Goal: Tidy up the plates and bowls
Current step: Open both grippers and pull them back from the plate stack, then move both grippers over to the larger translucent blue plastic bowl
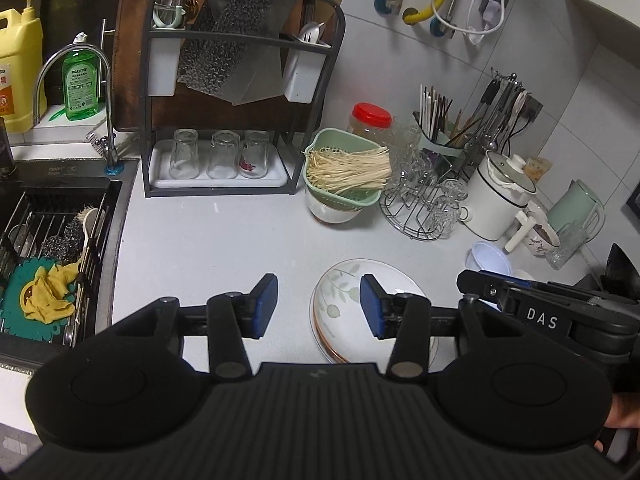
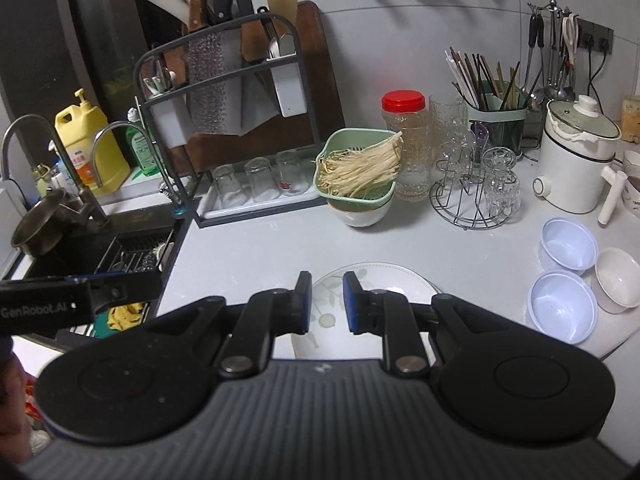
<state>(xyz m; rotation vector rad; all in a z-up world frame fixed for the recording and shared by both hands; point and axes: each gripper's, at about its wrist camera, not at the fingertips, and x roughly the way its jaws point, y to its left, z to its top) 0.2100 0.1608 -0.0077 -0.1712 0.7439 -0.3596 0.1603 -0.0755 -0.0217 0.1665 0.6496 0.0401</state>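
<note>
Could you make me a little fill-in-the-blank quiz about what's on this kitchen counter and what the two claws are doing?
1. The jar behind the noodles has a ____ lid.
2. The noodles lie in a pale ____ strainer.
3. Under the rack, ____ glasses stand upside down.
4. Both the left claw and the right claw hold ____.

Missing words: red; green; three; nothing

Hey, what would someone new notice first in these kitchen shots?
Probably the green colander heaped with pale noodles, sitting on a white bowl mid-counter. Next, the leaf-patterned plates stacked at the near edge, with the left claw open above them. Right of them sit two translucent plastic bowls.
</note>
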